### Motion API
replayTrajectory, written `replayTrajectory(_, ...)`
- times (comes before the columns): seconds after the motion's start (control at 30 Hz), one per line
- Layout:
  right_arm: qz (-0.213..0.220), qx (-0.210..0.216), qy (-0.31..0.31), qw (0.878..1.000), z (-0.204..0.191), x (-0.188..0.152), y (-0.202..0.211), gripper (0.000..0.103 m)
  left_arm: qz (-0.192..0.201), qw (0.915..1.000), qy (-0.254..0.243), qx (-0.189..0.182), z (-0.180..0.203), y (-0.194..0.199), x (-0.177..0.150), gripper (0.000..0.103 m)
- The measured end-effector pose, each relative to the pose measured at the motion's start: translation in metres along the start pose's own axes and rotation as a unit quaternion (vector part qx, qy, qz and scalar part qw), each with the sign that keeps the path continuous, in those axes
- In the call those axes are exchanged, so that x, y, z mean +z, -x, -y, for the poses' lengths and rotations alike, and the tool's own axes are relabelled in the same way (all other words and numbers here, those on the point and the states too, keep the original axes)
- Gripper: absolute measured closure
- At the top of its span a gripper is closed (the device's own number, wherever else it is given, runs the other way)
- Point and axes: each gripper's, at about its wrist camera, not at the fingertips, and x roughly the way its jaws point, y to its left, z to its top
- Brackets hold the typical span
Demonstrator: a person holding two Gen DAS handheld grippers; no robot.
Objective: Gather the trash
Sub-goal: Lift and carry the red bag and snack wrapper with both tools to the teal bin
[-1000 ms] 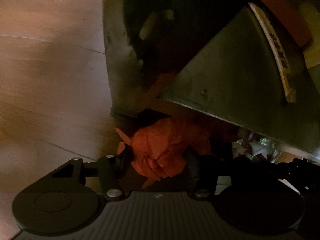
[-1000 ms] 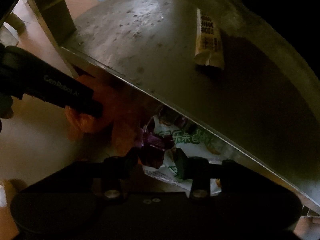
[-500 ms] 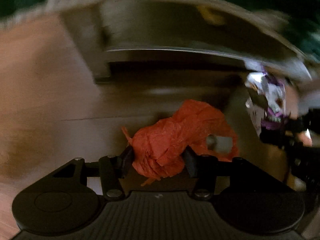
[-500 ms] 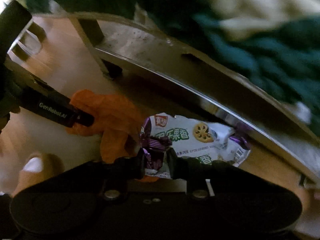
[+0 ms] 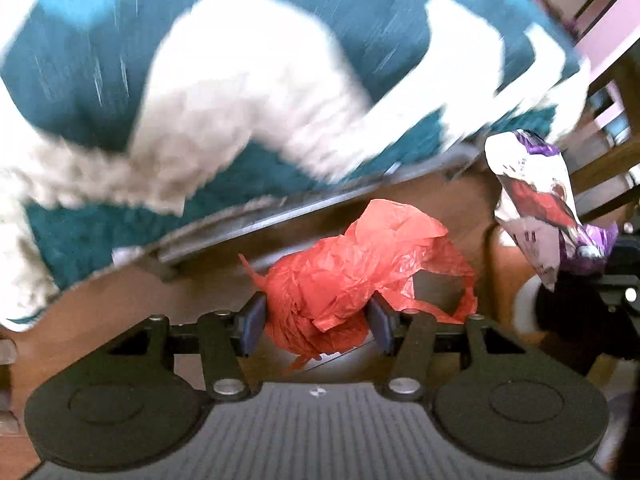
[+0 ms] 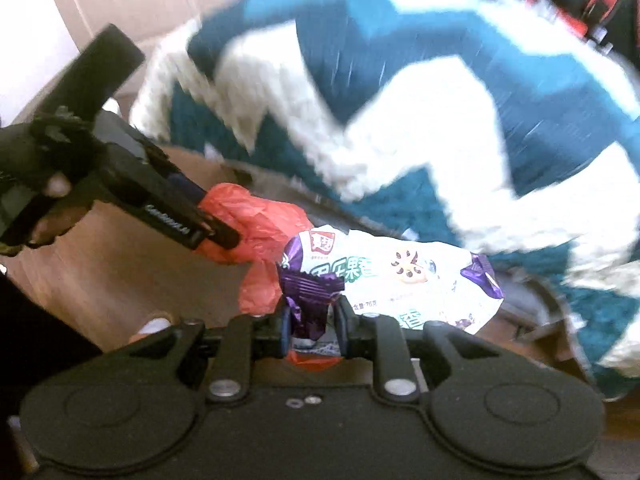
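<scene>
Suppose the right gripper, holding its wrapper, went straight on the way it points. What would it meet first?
Probably the teal-and-white blanket ahead of the right gripper, past its snack wrapper; blur leaves depth unclear.

ahead: teal-white blanket [image 5: 224, 92] fills upper view, blocks fwd | L side: bare wood floor [image 5: 120, 300] open | R side: snack wrapper [image 5: 536, 204] + right gripper [image 6: 311, 322] close by, tight
</scene>
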Motion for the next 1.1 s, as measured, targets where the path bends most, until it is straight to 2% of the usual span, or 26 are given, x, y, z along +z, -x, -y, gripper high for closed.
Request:
replayTrajectory(0.23, 0.070, -0.022, -0.003, 0.997, 0.002, -0.005, 0.113, 0.081, 0.080, 0.9968, 0.007, -0.011, 0.064, 0.099, 0.021, 0.050)
replayTrajectory(0.4, 0.117, -0.051, 0.014, 0.992, 0.000, -0.021, 0.186, 0.081, 0.148, 0.9889, 0.001, -0.010, 0.103, 0.165, 0.023, 0.050)
replayTrajectory(0.63, 0.173, -0.093, 0.030, 0.980, 0.006, -0.041, 0.282, 0.081, 0.236, 0.9716, -0.013, -0.016, 0.171, 0.241, 0.023, 0.050)
replayTrajectory(0.87, 0.204, -0.136, -0.012, 0.969, 0.038, -0.056, 0.367, 0.081, 0.297, 0.9527, -0.053, -0.037, 0.260, 0.297, 0.043, 0.050)
replayTrajectory(1.1, 0.263, -0.189, -0.044, 0.945, 0.074, -0.071, 0.457, 0.081, 0.353, 0.9264, -0.114, -0.062, 0.361, 0.342, 0.073, 0.050)
